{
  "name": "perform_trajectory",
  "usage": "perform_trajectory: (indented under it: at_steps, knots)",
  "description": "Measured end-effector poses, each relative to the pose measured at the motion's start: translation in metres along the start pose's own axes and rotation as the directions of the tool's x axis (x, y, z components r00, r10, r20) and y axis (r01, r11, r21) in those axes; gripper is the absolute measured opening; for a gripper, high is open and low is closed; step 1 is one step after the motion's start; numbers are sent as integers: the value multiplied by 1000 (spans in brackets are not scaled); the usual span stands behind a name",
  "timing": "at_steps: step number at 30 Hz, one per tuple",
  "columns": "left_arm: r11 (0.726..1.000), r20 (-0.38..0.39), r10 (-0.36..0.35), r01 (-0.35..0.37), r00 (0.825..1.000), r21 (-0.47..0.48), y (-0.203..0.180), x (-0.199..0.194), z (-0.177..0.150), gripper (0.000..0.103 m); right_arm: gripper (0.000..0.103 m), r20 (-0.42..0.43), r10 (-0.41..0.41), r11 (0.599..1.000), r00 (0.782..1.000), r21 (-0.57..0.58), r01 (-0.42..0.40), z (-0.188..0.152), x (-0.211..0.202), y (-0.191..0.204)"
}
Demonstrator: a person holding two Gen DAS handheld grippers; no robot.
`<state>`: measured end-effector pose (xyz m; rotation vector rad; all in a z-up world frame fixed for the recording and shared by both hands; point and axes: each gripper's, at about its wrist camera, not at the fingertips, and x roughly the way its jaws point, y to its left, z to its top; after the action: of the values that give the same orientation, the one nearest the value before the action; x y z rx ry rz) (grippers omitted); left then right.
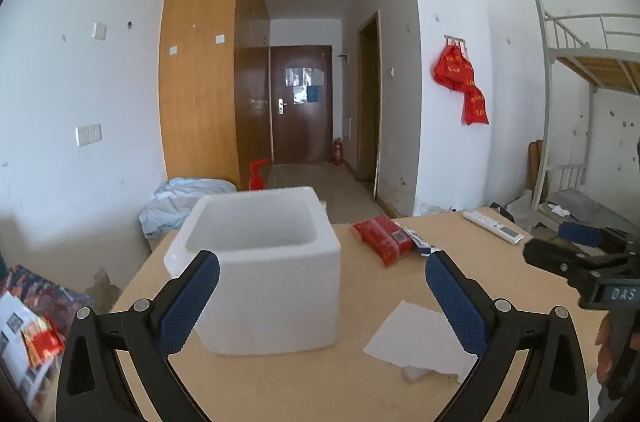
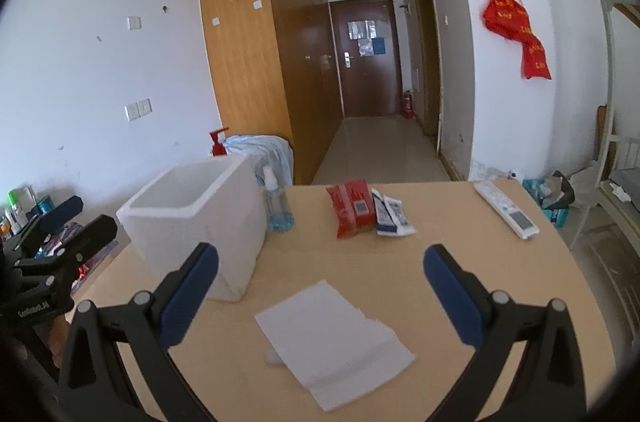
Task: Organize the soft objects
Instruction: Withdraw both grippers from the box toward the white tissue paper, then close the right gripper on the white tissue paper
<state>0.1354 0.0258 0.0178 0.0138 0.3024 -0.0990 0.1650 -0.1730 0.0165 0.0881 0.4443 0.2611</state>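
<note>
A white foam box (image 1: 260, 262) (image 2: 192, 222) stands open-topped on the wooden table (image 1: 340, 390) (image 2: 460, 242), left of centre. A flat white tissue sheet (image 1: 420, 342) (image 2: 332, 338) lies near the front edge with a small white wad at its near edge. A red soft pack (image 1: 382, 238) (image 2: 352, 208) and a white-and-blue packet (image 2: 390, 214) lie farther back. My left gripper (image 1: 322, 270) hangs open right in front of the box. My right gripper (image 2: 320, 262) hovers open above the tissue. Neither holds anything.
A clear blue bottle (image 2: 276, 202) stands right behind the box. A white remote (image 1: 494, 226) (image 2: 506, 208) lies at the far right of the table. Beyond the far edge are a bundle of light-blue cloth (image 1: 184, 198), a wardrobe and a corridor. Clutter sits on the floor at left.
</note>
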Motion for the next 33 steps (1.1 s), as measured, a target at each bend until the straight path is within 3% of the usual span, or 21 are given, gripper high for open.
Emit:
perform_trajectory:
  at_steps: [9,17,33]
  knots:
    - [1000,26,-17,18,1000,-4,-7,-23,-38,103,103,-15,-5,1000,1000,22,5,-43,-13,-1]
    - [999,-13,-43,43,999,-7,-9,-29,-69,103,103,-59,2,999,998,47,1,-74,-14,-1]
    - [998,-73,-67,66,995,-8,-7,-13,-84,103,103,-156,28,999,987,44,-21,-90,12,4]
